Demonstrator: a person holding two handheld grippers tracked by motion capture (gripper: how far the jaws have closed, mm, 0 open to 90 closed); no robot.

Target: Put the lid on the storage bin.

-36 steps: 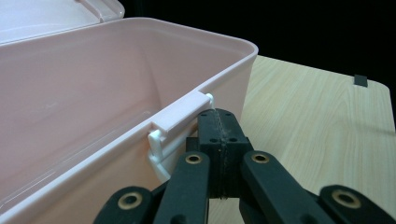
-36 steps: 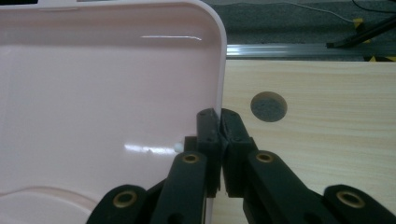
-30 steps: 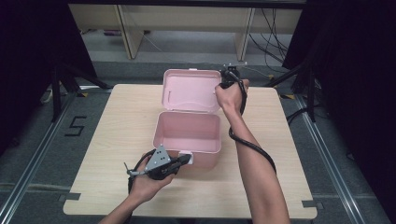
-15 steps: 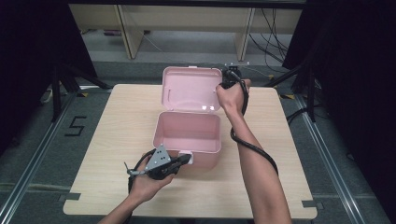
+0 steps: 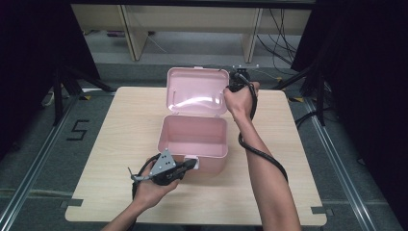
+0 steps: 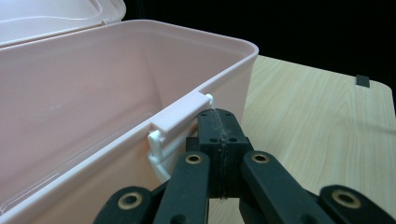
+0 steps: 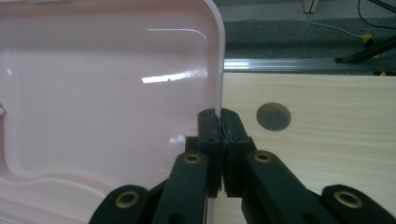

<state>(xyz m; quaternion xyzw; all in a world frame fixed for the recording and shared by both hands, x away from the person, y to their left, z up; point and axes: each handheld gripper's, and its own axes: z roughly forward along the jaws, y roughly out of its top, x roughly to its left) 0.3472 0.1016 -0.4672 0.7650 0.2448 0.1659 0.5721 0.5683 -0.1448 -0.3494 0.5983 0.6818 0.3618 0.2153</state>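
On one wooden table (image 5: 115, 144) sits one pink box (image 5: 192, 139), right gripper (image 7: 219, 119) jaws pinching its raised lid (image 5: 197, 91), left gripper (image 6: 219, 126) jaws pressed together.

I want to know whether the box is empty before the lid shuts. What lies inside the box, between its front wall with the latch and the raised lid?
Nothing: in the high view the pink box interior is bare between the latch and lid.

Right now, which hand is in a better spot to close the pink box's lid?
Right, probably. The right gripper is pinched on the side edge of the open lid. The left gripper sits shut by the front latch of the pink box.
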